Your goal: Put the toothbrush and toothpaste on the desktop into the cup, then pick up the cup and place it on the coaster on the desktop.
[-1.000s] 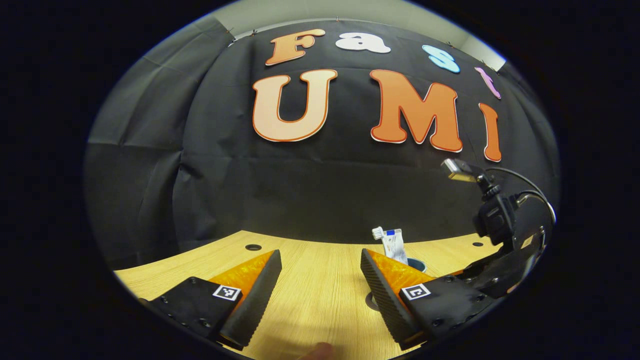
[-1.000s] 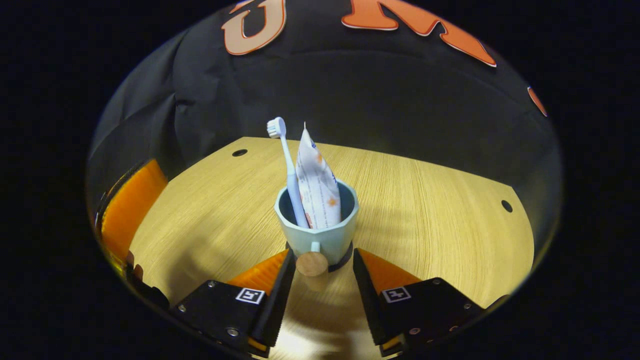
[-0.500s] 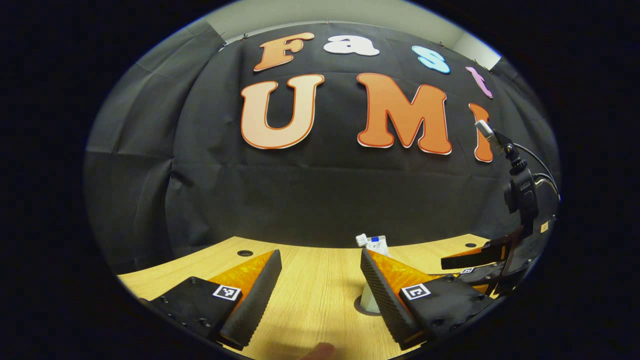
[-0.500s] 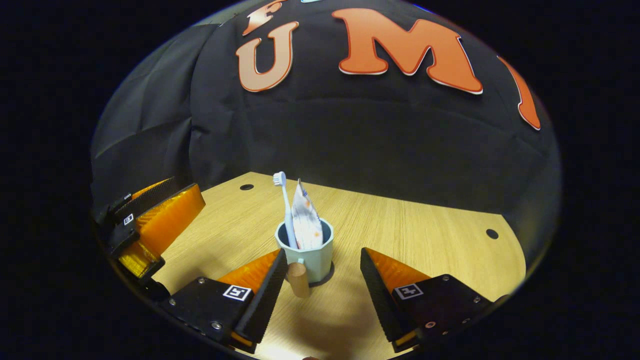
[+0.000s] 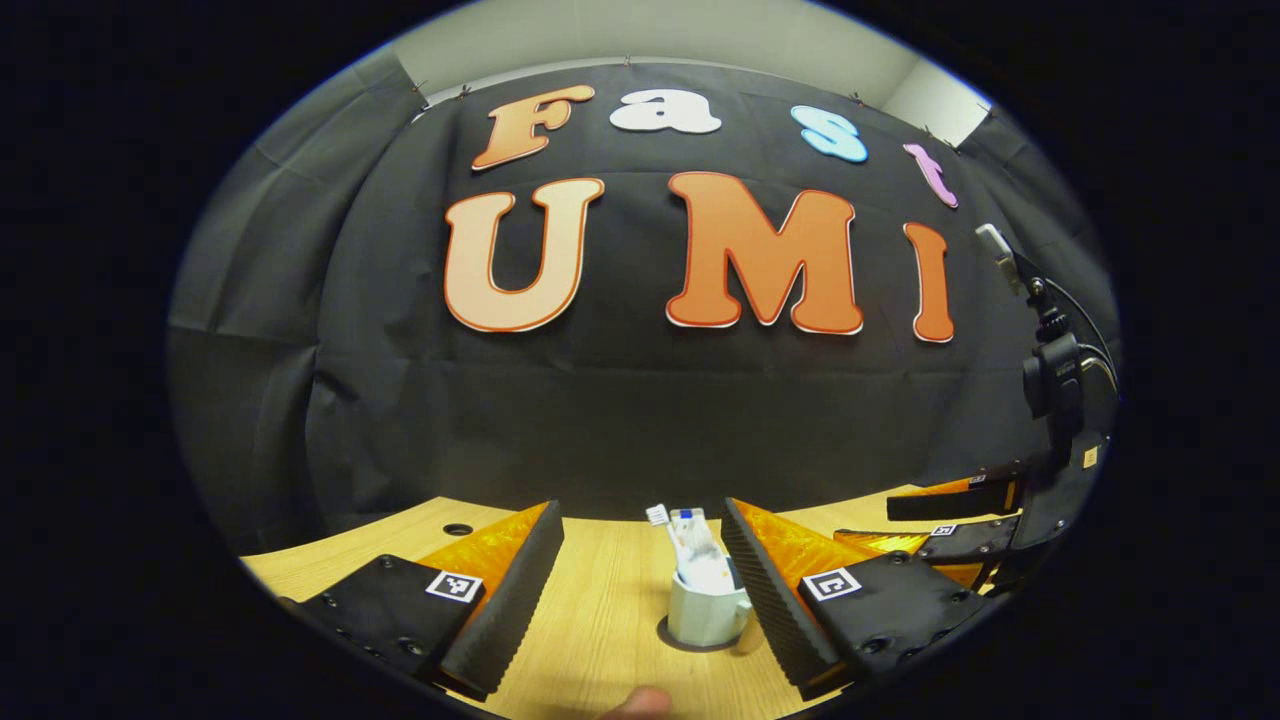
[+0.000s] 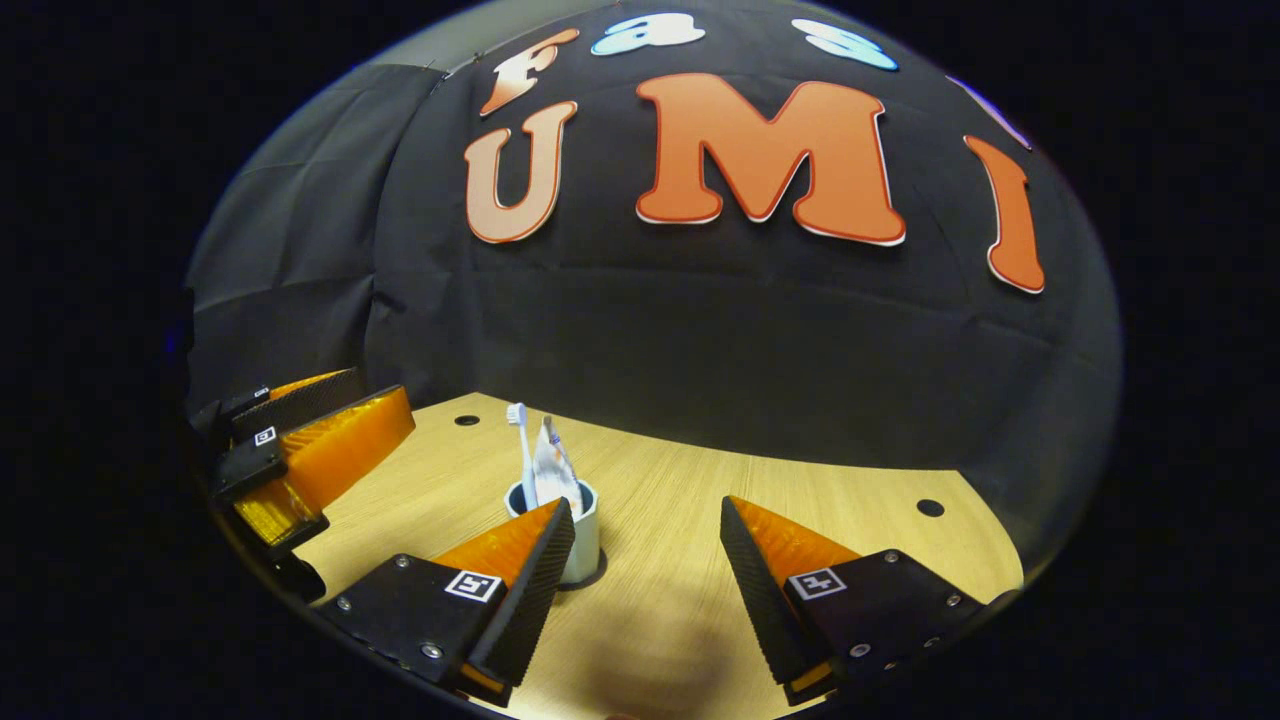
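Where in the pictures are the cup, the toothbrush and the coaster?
cup [image 5: 703, 618]: left gripper view, on its pale outer wall.
toothbrush [image 6: 517, 414]: right gripper view, on its white bristle head.
coaster [image 5: 672, 641]: left gripper view, on the dark edge showing under the cup.

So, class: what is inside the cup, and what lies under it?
Inside the cup stand a toothbrush and a toothpaste tube, lower ends hidden by its wall. Under it, a dark coaster edge shows; the rest is covered.

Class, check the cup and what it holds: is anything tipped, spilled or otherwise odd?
Nothing stands out. The cup stands upright on the dark coaster, holding the toothbrush and toothpaste; nothing has spilled.
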`<state>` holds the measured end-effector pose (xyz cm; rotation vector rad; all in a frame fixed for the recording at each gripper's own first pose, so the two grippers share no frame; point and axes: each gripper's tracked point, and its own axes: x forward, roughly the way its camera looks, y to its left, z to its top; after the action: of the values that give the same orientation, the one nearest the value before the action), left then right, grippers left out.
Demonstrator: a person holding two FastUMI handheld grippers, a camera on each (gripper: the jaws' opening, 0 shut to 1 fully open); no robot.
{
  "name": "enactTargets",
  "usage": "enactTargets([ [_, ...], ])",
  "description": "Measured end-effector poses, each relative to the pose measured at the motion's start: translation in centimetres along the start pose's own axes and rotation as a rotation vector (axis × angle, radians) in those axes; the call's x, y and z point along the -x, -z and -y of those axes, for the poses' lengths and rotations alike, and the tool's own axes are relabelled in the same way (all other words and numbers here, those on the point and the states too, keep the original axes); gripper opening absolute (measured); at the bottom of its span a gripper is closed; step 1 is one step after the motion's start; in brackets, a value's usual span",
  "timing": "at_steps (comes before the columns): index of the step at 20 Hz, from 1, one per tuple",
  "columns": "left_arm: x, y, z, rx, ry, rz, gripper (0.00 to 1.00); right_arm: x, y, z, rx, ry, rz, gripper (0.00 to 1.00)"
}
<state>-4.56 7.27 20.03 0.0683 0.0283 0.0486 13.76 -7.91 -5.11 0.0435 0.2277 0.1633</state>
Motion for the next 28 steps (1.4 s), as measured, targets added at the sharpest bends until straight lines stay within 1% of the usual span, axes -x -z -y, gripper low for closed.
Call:
enactTargets([
  [5,-0.2,-1.6,2.7,-0.008,0.036,0.037,1.00,1.0,-0.7,3.2,-0.014,0.048,0.057,0.89],
  [6,-0.2,-1.8,3.3,-0.008,0.044,0.040,0.98,1.3,-1.0,3.8,-0.014,0.056,0.077,0.89],
  [7,-0.3,-1.8,4.0,-0.011,0.052,0.043,1.00,1.5,-1.4,4.3,-0.013,0.065,0.098,0.89],
  [13,-0.4,-3.5,6.3,-0.007,0.079,0.093,1.00,2.7,-2.7,6.6,0.010,0.115,0.179,0.89],
  [17,-0.4,-3.9,7.0,-0.015,0.091,0.104,1.00,3.0,-2.8,7.6,-0.005,0.129,0.200,0.89],
  [19,-0.3,-4.0,7.4,-0.003,0.099,0.107,1.00,3.2,-3.3,7.9,-0.018,0.130,0.217,0.89],
  [21,-0.2,-4.0,7.9,0.010,0.111,0.109,1.00,3.6,-4.5,8.3,-0.016,0.143,0.254,0.89],
  [24,-0.1,-4.9,8.3,-0.004,0.115,0.132,1.00,4.3,-6.6,8.7,-0.006,0.154,0.325,0.89],
  [28,-0.2,-7.4,10.2,-0.012,0.162,0.174,0.99,5.5,-8.8,9.6,-0.007,0.168,0.381,0.88],
])
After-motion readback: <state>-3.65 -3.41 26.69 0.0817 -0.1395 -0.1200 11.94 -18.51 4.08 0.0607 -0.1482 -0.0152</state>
